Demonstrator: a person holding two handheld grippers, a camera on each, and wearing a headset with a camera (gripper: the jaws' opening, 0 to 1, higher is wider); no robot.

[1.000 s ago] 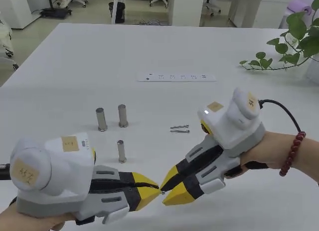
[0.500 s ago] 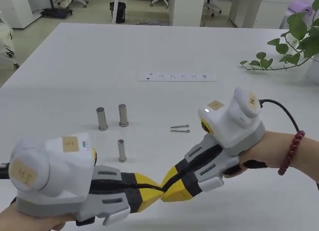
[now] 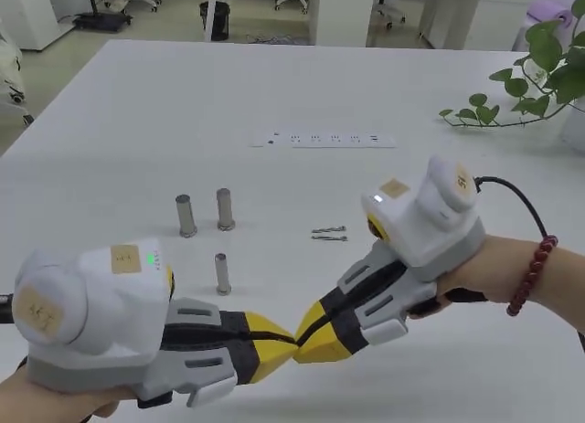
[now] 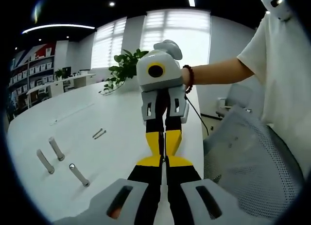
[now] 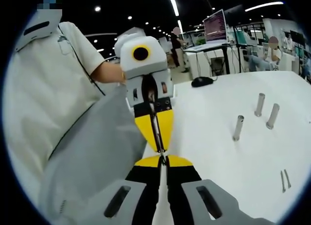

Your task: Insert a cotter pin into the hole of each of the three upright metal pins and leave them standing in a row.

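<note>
The left gripper (image 3: 289, 342) and the right gripper (image 3: 305, 344) are meeting tip to tip at the near edge of the white surface (image 3: 137, 121). Both pairs of jaws are pressed together. Whether anything is pinched between them is too small to tell.

The three metal pins (image 3: 222, 275) are standing upright, left of and beyond the meeting point. Two are standing side by side farther away, and one is standing alone nearer the person. They are forming a triangle, not a row.

Two cotter pins (image 3: 329, 233) are lying flat next to each other, to the right of the metal pins and well apart from them.

A power strip (image 3: 324, 141) is lying farther back. A plant (image 3: 539, 67) is trailing in at the far right.
</note>
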